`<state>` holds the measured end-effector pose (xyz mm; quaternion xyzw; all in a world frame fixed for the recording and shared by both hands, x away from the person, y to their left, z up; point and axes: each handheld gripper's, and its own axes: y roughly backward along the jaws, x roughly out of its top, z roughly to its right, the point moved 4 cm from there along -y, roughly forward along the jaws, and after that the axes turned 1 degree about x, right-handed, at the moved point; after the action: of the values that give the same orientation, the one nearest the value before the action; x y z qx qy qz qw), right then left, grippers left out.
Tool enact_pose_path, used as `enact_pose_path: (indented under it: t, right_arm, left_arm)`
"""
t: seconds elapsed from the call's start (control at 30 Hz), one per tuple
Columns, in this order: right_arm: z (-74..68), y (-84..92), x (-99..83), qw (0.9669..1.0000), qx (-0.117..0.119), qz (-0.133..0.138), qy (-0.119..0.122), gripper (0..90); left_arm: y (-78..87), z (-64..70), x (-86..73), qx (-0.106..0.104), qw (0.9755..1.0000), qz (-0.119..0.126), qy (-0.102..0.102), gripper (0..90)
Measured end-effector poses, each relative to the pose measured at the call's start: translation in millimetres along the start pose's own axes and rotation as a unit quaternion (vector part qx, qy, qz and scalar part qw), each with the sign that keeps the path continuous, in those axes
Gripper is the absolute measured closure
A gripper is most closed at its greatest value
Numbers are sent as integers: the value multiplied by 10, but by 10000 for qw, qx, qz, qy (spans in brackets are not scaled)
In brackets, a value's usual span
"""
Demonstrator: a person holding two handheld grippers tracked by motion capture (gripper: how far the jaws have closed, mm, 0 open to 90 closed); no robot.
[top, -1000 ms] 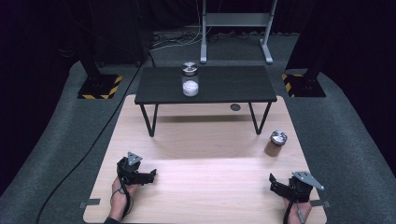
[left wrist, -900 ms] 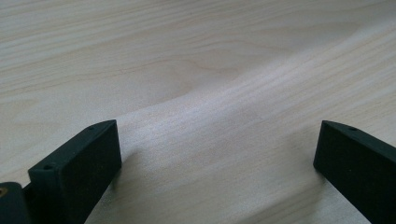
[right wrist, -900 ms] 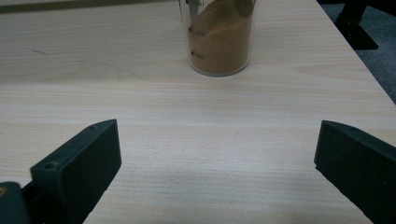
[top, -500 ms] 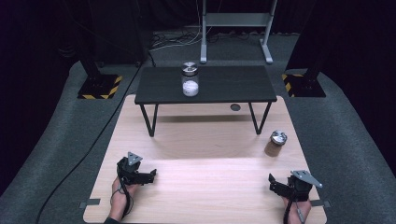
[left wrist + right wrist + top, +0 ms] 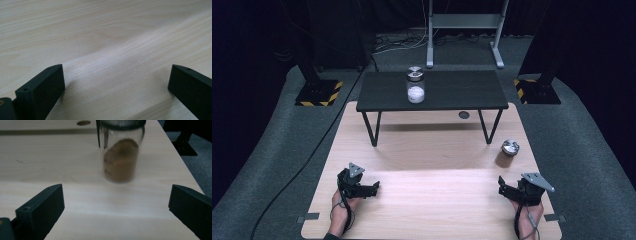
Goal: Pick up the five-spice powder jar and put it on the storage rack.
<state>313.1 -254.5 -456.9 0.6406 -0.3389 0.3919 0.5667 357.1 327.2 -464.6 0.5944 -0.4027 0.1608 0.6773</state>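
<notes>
**Right tongs line up on the brown-powder jar**

The jar of brown powder [image 5: 121, 152] stands upright on the pale wooden surface [image 5: 427, 200] near its right edge, its metal lid [image 5: 510, 146] on. In the right gripper view it sits straight ahead, well short of the black jaws, which stand wide apart with nothing between them. The right tongs [image 5: 506, 188] rest low at the near right corner of the surface, held in a hand [image 5: 526, 212], with the jar just beyond them.

The left tongs [image 5: 373, 188] lie at the near left, also spread wide and empty over bare wood, well apart from any jar.

Farther back, a small black table [image 5: 452, 92] stands on the surface and carries a second jar with white contents [image 5: 415, 86].

The step in hand looks like the approach before a first grasp. The next move would call for the right tongs to advance until the glass body sits between the jaws, then close below the lid without tipping it.
</notes>
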Motion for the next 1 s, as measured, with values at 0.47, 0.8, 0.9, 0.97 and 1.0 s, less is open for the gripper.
enact_pose_path:
  t: [0.47,0.8,0.9,0.97,1.0]
  right_arm:
    - [52,-731,305,9997,-28,214,137,0]
    - [57,-904,270,9993,30,308,206,0]
    - [-37,-934,254,9988,-376,318,-35,290]
    - [-51,-951,239,9985,-425,325,-75,292]
    - [-51,-951,244,9986,-419,315,-62,292]
  left_arm:
    - [0,0,0,7,10000,0,5,4]
    - [-2,-1,-1,1,10000,5,22,4]
    - [-1,-2,1,7,10000,-2,24,4]
    - [-1,-4,2,15,10000,-10,27,4]
    - [-2,-3,0,17,10000,-2,49,4]
